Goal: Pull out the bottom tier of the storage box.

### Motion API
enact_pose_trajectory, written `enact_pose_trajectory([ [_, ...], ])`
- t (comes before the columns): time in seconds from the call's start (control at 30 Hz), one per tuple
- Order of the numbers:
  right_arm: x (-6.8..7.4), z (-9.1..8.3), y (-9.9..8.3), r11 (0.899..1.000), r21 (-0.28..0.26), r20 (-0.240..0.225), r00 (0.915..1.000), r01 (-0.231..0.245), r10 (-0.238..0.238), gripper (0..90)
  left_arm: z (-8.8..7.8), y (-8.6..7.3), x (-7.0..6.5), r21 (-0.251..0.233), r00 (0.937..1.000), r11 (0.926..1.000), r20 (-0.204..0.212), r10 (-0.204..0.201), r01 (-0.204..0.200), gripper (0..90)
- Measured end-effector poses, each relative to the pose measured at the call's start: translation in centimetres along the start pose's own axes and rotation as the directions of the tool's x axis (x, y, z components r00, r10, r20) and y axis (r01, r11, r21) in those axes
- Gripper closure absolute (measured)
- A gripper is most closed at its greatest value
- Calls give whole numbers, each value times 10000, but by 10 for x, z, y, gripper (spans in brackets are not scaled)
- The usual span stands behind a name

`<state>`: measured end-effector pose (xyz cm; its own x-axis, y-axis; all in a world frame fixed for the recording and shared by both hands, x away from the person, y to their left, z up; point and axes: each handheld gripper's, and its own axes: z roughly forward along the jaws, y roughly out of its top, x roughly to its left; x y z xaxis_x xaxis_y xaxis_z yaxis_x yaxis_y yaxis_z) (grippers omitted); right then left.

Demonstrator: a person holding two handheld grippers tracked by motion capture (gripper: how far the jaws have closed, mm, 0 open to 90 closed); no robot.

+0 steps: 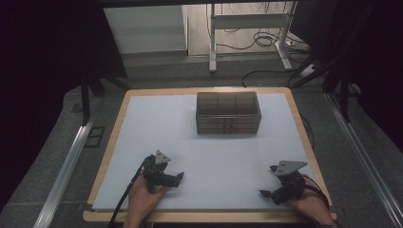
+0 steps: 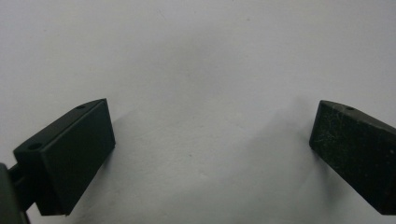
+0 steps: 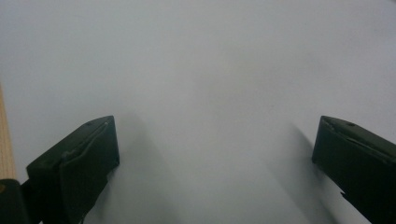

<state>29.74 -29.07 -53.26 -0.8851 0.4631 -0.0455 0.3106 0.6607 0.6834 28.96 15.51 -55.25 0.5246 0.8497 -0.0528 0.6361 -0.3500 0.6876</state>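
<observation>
left hand-held gripper point(image 1: 172, 179) jaws wide, empty, right hand-held gripper point(image 1: 270, 181) wide too, both low over white worktop point(image 1: 223, 156), brown box point(image 1: 228, 113) well apart at far side

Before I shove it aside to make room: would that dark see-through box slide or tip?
The box is low and wide, resting flat on the white sheet, so it should probably slide. It looks like thin plastic, likely light. Its compartments' contents are unclear.

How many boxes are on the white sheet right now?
1: a dark see-through box at the far middle of the white sheet, beyond both grippers. What it holds cannot be made out.
</observation>
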Motion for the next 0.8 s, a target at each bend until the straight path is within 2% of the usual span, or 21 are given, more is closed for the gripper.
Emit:
enact_pose_trajectory([
  [0.8,0,-1,0,10000,-9,-33,10000,-38,38,14,0,0,0,0,10000,10000,-9,3,-3,0],
])
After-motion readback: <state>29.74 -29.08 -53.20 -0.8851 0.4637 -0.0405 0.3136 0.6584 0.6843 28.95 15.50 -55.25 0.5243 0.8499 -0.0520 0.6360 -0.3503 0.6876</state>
